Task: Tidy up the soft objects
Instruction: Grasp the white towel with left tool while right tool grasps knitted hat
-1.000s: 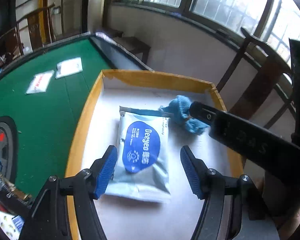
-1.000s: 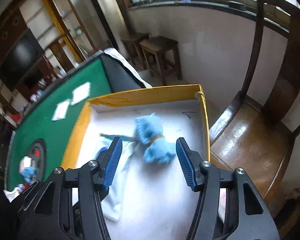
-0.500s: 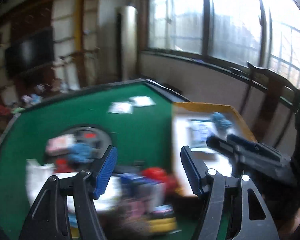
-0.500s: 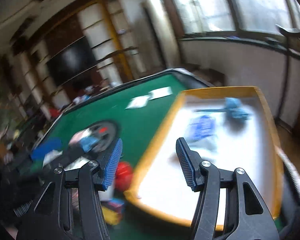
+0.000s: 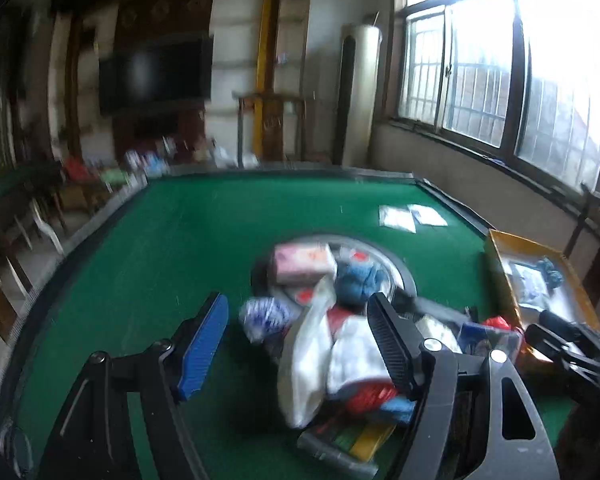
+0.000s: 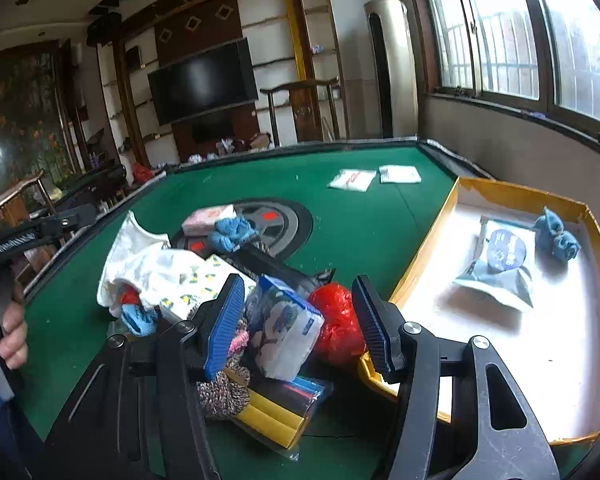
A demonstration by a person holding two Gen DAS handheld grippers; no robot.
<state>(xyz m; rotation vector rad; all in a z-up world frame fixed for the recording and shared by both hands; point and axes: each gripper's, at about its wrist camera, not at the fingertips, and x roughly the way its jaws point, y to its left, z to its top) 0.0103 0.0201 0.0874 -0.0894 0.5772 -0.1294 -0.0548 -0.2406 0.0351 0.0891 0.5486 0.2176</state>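
Note:
A heap of soft items lies on the green table: a white lemon-print cloth (image 6: 168, 276), a blue knit piece (image 6: 232, 232), a pink tissue pack (image 6: 208, 216), a red bag (image 6: 336, 320) and a blue-white tissue pack (image 6: 288, 328). My right gripper (image 6: 298, 284) hovers open over the blue-white pack without pressing it. My left gripper (image 5: 296, 300) faces the heap's white cloth (image 5: 312, 356); its jaws are opening, with nothing gripped. The yellow-rimmed box (image 6: 420, 256) on the right holds a wipes pack (image 6: 500, 264) and a blue knit sock (image 6: 556, 236).
Two white packets (image 6: 374, 178) lie far back on the table. A grey round disc (image 6: 288, 220) marks the table's centre under the heap. A yellow and black package (image 6: 284, 412) sits at the heap's near edge. A hand (image 6: 8, 336) holds the left tool.
Both grippers swung left, away from the box and over to the heap on the green table. The wipes pack and the blue sock stay in the box. The left jaws stand a little wider.

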